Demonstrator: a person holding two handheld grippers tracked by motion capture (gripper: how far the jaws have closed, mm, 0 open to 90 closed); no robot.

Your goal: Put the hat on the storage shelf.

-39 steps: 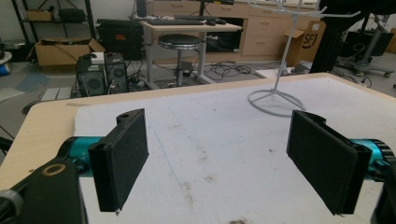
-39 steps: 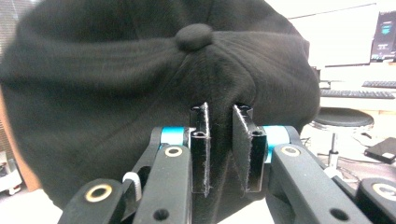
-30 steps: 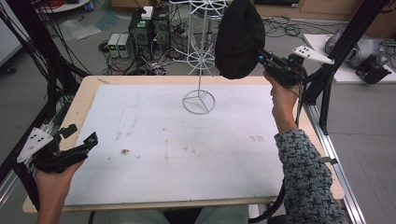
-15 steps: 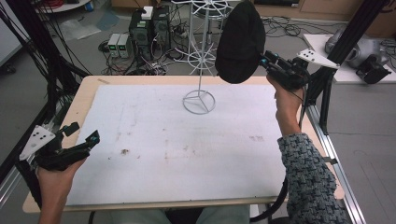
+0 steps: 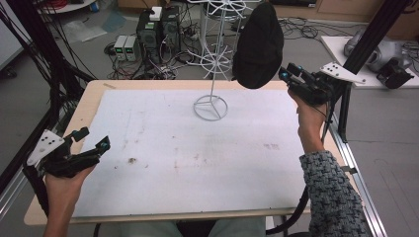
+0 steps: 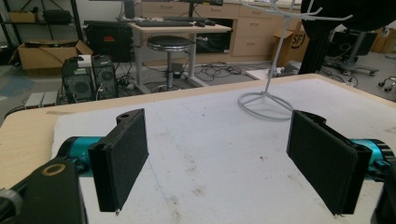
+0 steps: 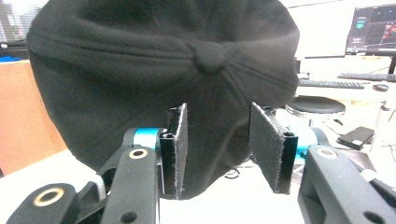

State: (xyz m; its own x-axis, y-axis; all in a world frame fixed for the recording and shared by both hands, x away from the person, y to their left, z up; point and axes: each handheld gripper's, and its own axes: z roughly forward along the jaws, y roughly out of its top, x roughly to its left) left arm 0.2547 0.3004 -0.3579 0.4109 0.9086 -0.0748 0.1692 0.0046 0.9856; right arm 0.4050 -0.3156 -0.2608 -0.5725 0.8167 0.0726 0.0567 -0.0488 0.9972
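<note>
A black cap (image 5: pixel 258 47) hangs high on a white wire rack (image 5: pixel 211 106) that stands at the back middle of the white-topped table (image 5: pixel 197 148). My right gripper (image 5: pixel 286 74) is held in the air just right of the cap. Its jaws have just been opening and now stand apart, with no pad pressing on anything. In the right gripper view the cap (image 7: pixel 154 70) hangs close beyond the gripper (image 7: pixel 217 121). My left gripper (image 5: pixel 94 137) rests open at the table's front left, holding nothing. Its own view shows the gripper (image 6: pixel 219 135) facing the rack's ring base (image 6: pixel 264 100).
Black frame posts (image 5: pixel 363 34) rise at the table's right and left edges. On the floor behind the table are computer towers (image 5: pixel 158 29) and tangled cables. A second white rack (image 5: pixel 217 44) stands behind the first. A stool (image 6: pixel 170 44) and a desk stand farther back.
My right gripper has opened and drawn back to the right and slightly down, off the cap. The cap stays hanging on the rack. My left gripper has stayed put.
</note>
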